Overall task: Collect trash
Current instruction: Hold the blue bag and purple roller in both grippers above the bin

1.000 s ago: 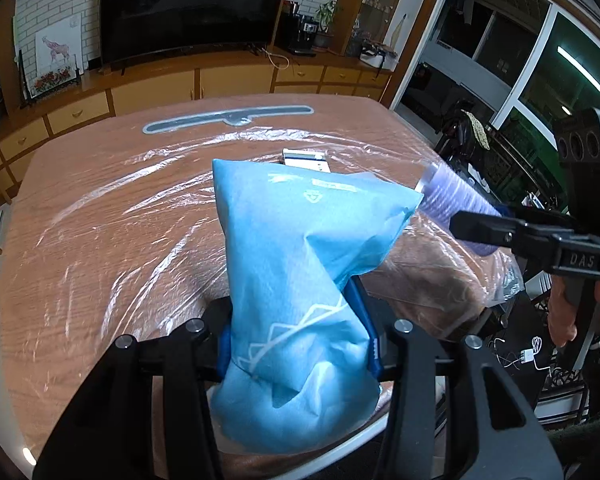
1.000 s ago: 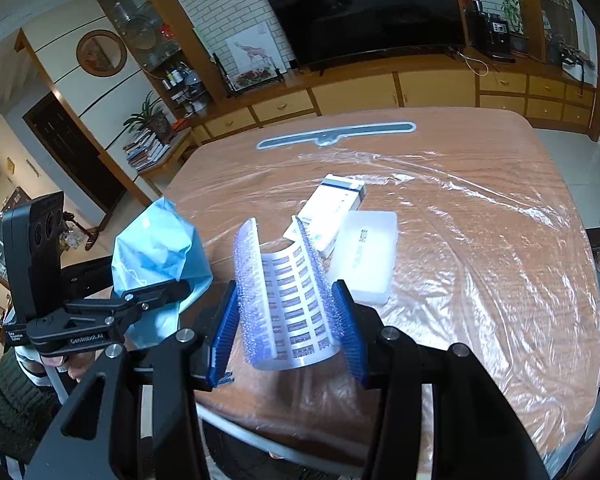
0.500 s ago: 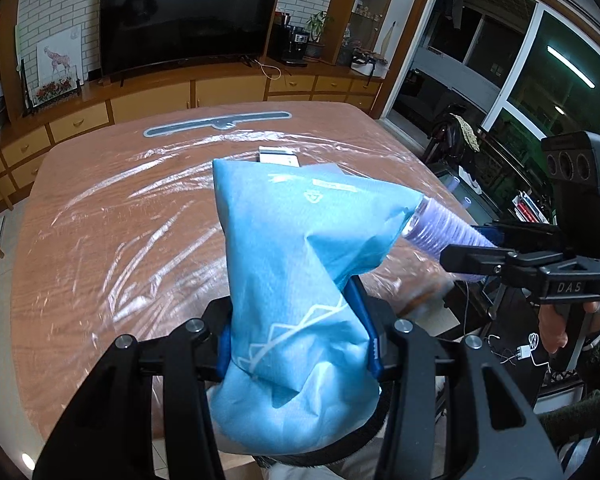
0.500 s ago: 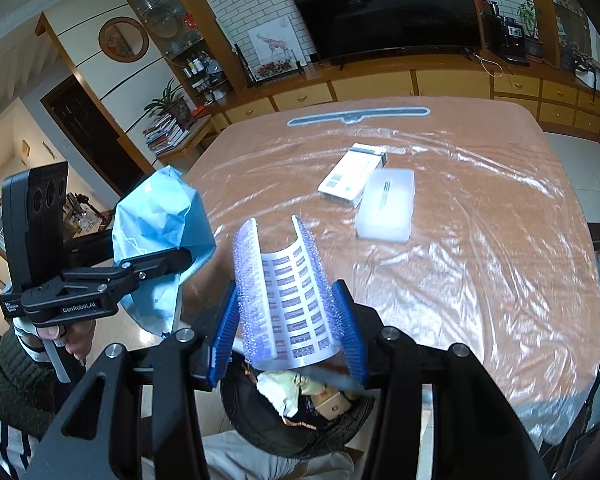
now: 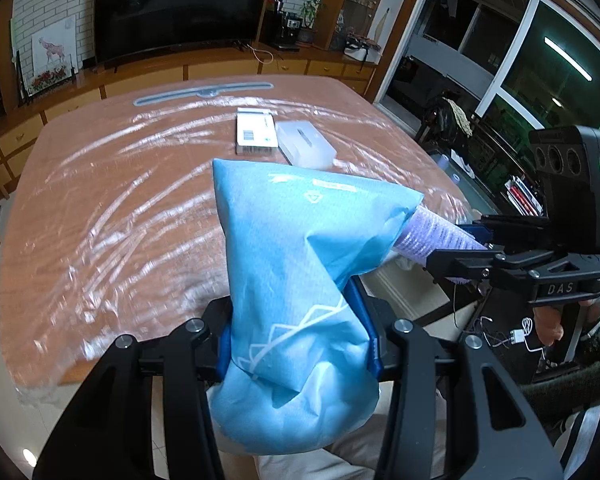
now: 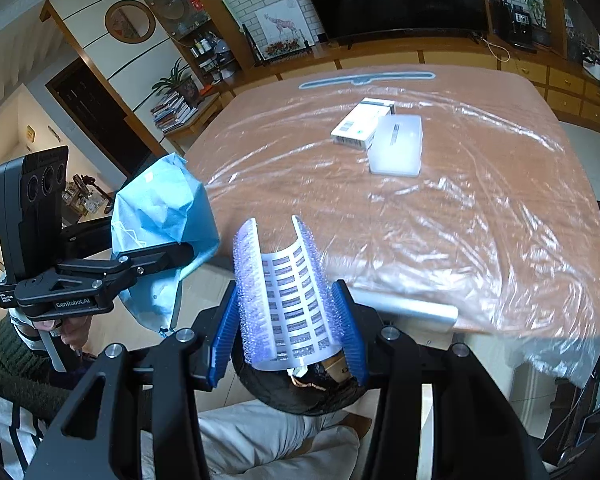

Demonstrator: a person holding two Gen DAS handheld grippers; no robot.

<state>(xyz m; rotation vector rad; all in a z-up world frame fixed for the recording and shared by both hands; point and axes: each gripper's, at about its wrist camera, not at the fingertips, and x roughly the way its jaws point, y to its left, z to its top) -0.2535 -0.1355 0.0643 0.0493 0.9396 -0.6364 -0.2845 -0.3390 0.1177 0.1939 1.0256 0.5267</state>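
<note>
L claw [image 5: 296,340] is pinching a crumpled blue wrapper [image 5: 300,280] btwn its blue pads, w/ the wrapper bulging above & below the grip. R claw [image 6: 288,324] is clamping a curled white sheet w/ bubble-wrap backing [image 6: 284,292], bent into a U btwn the pads; printed labels are showing on its inner face. Both claws are hanging just off the near edge of the surface [image 6: 440,220], side by side, each w/ its trash item held in the air, not touching the top. In the L view the curled sheet [image 5: 432,236] is poking out from behind the wrapper, at the tip of the R claw.

Clear plastic film [image 6: 500,240] is covering the surface. Out in the middle, a white box w/ barcode [image 6: 360,122] & a translucent white case [image 6: 398,144] are lying just beside each other, well apart from both claws. Below the R claw a dark bin w/ scraps inside [image 6: 312,392] is sitting near the person's light trousers [image 6: 268,444].
</note>
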